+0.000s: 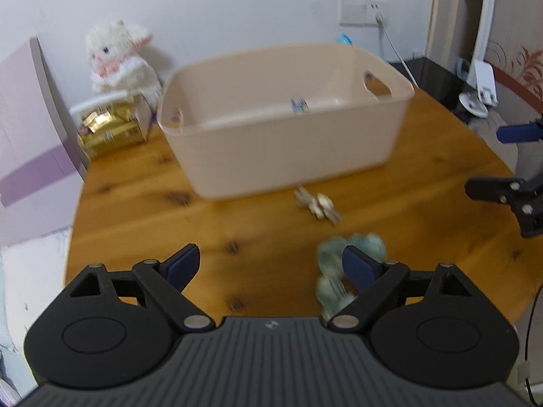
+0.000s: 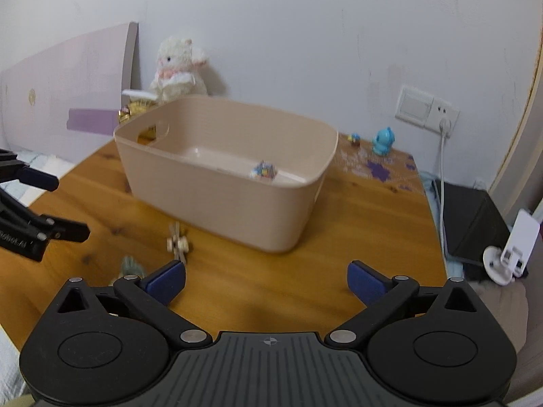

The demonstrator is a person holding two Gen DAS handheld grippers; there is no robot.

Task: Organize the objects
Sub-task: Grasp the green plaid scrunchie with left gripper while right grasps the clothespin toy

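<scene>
Claws (image 1: pixel 270 266) (image 2: pixel 266 283) level, spread wide above table (image 2: pixel 356 224).

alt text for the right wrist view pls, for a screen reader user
The open, empty right hand-held gripper hovers over a wooden table, facing a beige plastic bin with one small colorful item inside. A small metallic object lies before the bin; the left hand-held gripper enters at left.
</scene>
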